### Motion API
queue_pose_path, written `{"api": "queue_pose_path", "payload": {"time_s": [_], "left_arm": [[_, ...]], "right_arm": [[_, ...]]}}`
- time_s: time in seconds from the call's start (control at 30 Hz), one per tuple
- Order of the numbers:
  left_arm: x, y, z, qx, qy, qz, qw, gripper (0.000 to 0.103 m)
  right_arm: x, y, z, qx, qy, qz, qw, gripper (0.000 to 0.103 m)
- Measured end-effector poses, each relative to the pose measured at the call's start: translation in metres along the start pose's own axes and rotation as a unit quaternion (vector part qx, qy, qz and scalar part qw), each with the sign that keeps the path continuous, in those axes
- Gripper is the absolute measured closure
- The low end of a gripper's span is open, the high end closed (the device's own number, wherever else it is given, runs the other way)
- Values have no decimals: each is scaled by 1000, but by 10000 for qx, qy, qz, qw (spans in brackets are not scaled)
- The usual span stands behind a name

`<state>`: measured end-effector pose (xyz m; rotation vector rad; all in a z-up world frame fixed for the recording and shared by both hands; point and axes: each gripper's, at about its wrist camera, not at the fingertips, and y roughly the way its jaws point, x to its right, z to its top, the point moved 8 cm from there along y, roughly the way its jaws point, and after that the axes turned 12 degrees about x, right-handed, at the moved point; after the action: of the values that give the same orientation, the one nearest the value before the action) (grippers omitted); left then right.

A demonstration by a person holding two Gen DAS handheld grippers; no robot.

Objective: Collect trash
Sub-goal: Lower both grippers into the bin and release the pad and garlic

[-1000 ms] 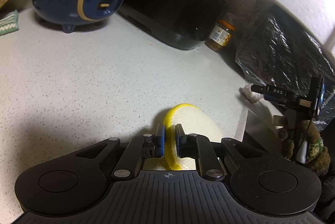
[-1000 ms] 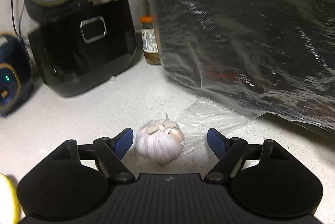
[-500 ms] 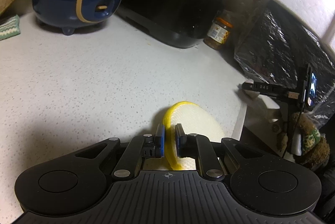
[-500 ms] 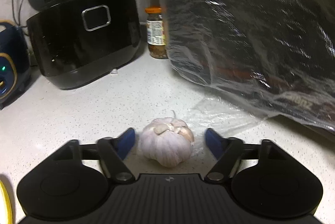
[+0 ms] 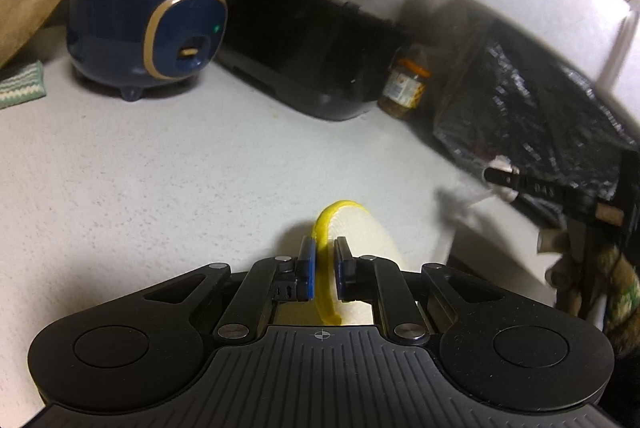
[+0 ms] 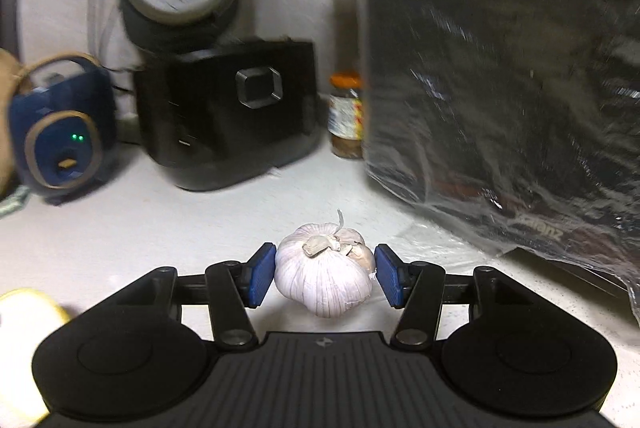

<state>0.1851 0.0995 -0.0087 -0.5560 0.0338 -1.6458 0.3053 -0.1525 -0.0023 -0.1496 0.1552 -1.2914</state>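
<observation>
Right claw (image 6: 325, 276) jaws have narrowed since a second ago, blue pads now clamped on both sides of the garlic bulb (image 6: 325, 274), which looks lifted a bit off the white speckled tabletop (image 6: 160, 224). Far side: navy rice cooker (image 6: 56, 136) left, black appliance (image 6: 228, 116), jar (image 6: 346, 116), plastic-wrapped black box (image 6: 512, 100) right. Left claw (image 5: 324, 270) nearly together, clamped on the yellow rim of a white pomelo peel (image 5: 360, 228), near the tabletop's right edge.

A whole white garlic bulb (image 6: 326, 278), low centre, stem up; a yellow-rimmed pale peel (image 5: 352, 234) stands on edge, low centre.
</observation>
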Motion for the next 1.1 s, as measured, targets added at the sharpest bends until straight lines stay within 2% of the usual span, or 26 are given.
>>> {"api": "queue_pose_path", "payload": {"time_s": [0.1,0.33,0.43,0.53,0.63,0.77,0.87,0.97,1.03,1.1], "left_arm": [[15,-13,-1,116,55,-142,9998,91],[70,-37,-41,78,33,-1014,9948,91],[96,-27,-83,-113,155,-1446,9893,91],[112,-1,-147,-548,357,-1603,9849,91],[108,38,-216,-1140,442,-1400,9826,91],[83,98,-298,-1624,697,-727,9816,91],[65,135,-339,-1869,837,-282,9784,91],[51,162,-370,-2183,877,-22,9719,91],[44,178,-386,-2367,822,81,9681,91],[35,187,-398,-2518,520,-25,9664,91]], "right_arm": [[-13,-32,-1,162,59,314,9994,49],[-16,-106,-30,323,167,598,9975,49],[-10,-132,-61,242,104,544,9982,49],[3,-145,-107,-27,71,346,9994,49],[19,-147,-159,-420,-3,30,9991,49],[40,-142,-228,-1031,145,-321,9940,49],[53,-137,-268,-1448,472,-383,9876,49],[62,-129,-293,-1691,687,-464,9821,49],[68,-120,-307,-1851,844,-479,9779,49],[71,-112,-319,-2011,958,-472,9737,49]]}}
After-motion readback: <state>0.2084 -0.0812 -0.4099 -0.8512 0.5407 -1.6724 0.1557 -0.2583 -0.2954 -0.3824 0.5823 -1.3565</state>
